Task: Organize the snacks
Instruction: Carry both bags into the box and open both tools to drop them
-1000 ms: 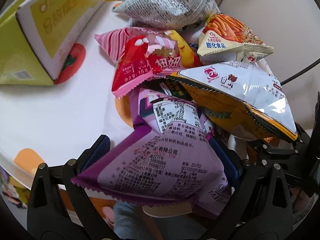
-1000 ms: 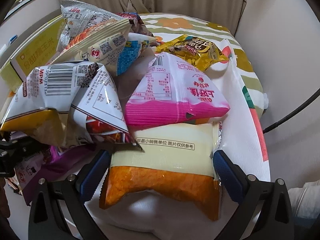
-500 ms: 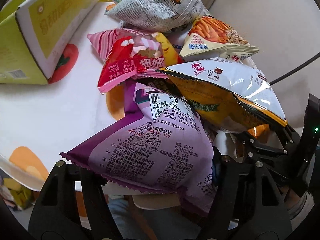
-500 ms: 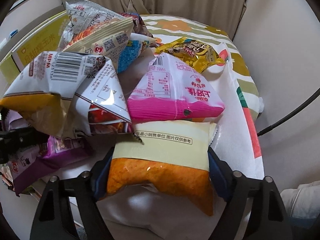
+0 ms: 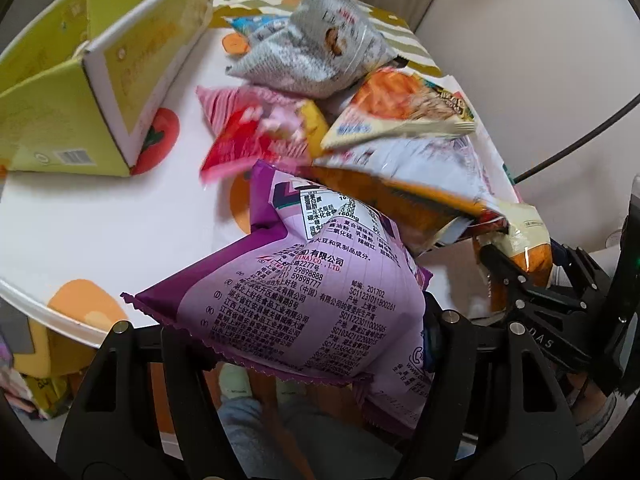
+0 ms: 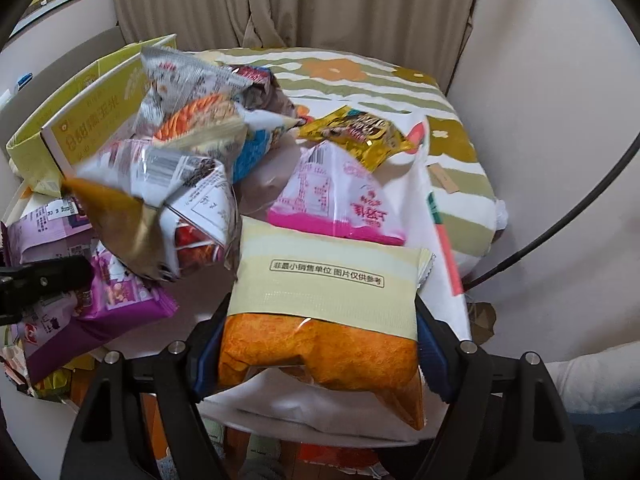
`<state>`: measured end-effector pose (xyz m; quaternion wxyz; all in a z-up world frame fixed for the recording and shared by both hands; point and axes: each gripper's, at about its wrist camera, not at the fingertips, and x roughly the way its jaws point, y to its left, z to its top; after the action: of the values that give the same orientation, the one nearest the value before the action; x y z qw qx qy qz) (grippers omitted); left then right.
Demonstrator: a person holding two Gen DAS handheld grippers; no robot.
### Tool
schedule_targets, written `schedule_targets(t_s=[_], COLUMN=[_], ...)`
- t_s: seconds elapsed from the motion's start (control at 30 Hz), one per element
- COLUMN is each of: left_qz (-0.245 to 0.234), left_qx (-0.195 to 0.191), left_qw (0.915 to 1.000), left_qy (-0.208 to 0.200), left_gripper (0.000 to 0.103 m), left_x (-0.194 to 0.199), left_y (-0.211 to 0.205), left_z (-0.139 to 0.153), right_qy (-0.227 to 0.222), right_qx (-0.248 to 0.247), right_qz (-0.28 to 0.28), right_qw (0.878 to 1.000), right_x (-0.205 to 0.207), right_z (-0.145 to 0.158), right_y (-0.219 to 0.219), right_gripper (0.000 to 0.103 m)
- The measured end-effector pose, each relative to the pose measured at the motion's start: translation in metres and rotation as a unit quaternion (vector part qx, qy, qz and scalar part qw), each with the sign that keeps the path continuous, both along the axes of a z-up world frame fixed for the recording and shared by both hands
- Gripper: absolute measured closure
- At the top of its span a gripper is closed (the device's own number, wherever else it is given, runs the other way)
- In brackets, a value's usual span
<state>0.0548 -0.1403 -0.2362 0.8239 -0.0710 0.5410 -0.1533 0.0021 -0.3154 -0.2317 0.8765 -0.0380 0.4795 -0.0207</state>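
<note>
The left gripper (image 5: 304, 344) pinches a purple snack bag (image 5: 304, 292) between its black fingers (image 5: 184, 364). The bag hangs up off the table (image 5: 100, 216), at the near edge, with its printed back side up.

The right gripper (image 6: 316, 344) pinches an orange and cream snack bag (image 6: 320, 320). Its blue finger pads press on both sides of the bag, and the jaws are closing a little more. This bag is also lifted, near the front of the table (image 6: 424, 208).

Behind them sits a pile of snacks. A white and orange bag (image 5: 416, 176) tilts just right of the purple one. A red and pink bag (image 5: 256, 136) lies farther back on the cloth. A grey bag (image 5: 316, 52) sits at the far end, with an orange and white bag (image 5: 396, 108) leaning beside it. In the right view, a pink and white bag (image 6: 340, 196) lies just behind the held one, and a gold bag (image 6: 356, 132) lies farther back.

A yellow-green cardboard box (image 5: 100, 72) stands open on the left side of the table.
</note>
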Motion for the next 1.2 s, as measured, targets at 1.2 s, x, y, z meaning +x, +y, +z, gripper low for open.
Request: schedule_targets(t_s=[1.2], left_qz=[0.087], left_qx=[0.014], left_qw=[0.9862], left_qy=[-0.140], left_gripper=[0.037], left_x=[0.048], left_y=[0.156], left_z=[0.145], right_qy=[-0.114], right_qx=[0.034], right_qz=[0.058], right_qw=[0.991], right_x=[0.065], right_z=[0.154], right_y=[0.102], right_gripper=[0.027])
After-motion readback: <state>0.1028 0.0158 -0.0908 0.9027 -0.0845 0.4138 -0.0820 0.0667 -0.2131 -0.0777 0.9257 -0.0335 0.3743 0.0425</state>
